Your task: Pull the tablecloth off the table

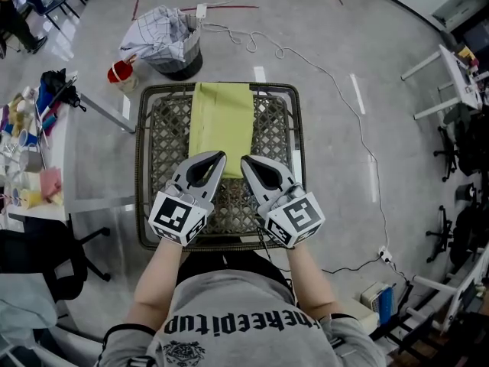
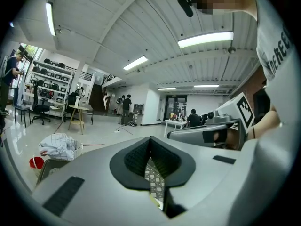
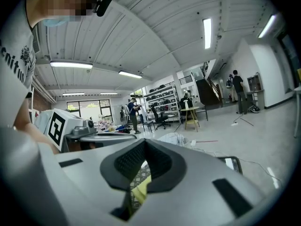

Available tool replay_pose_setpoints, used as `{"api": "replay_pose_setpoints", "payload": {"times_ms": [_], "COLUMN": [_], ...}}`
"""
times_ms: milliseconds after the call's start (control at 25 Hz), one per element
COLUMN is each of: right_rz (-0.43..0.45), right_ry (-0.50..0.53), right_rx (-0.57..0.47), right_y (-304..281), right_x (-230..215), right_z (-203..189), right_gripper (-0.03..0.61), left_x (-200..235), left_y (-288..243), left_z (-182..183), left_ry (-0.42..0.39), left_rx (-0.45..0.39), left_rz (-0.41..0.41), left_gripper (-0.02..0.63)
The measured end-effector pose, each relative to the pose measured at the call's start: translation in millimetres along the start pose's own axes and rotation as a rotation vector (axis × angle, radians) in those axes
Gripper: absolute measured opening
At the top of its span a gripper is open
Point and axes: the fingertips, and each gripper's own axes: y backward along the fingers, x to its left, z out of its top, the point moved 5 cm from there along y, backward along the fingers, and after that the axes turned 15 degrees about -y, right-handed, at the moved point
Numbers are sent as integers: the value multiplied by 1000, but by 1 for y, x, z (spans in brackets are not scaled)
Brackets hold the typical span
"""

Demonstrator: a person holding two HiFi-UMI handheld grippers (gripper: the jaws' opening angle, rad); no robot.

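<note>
A yellow-green tablecloth [image 1: 221,117] lies folded in a strip down the middle of a square table with a woven lattice top [image 1: 164,140], running from the far edge to about midway. My left gripper [image 1: 221,155] [image 2: 150,138] and right gripper [image 1: 244,160] [image 3: 145,141] hover side by side over the table's near half, tips just at the cloth's near end. Both are shut with nothing seen between the tips. Through the opening behind each pair of tips, lattice and a sliver of yellow cloth [image 3: 140,187] show below. Whether the tips touch the cloth is not clear.
A dark bin with a checked cloth [image 1: 170,40] and a red bucket [image 1: 120,73] stand beyond the table's far left corner. A white cable [image 1: 306,60] snakes across the floor. A cluttered desk [image 1: 30,151] and a black chair [image 1: 46,258] sit at left, office chairs [image 1: 458,151] at right.
</note>
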Motion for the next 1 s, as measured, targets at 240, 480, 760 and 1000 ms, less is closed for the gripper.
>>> {"api": "replay_pose_setpoints", "payload": {"times_ms": [240,480,760,1000], "right_rz": [12,29,33,30], "right_ry": [-5,-12,1,15], "right_rx": [-5,-10,-22,-31], "right_y": [3,1,3,2], "right_x": [2,4,7,9], "right_z": [2,1,3,5], "right_gripper": [9,9,9,9], "left_x": [-5,-7,-8,-7], "left_y": [2,4,5,5], "left_z": [4,4,8,11], "left_ry": [3,-2,-11,-14], "left_rx": [-3,1,-6,-15], "left_rz": [23,35,37,31], "left_gripper": [14,14,14,14]}}
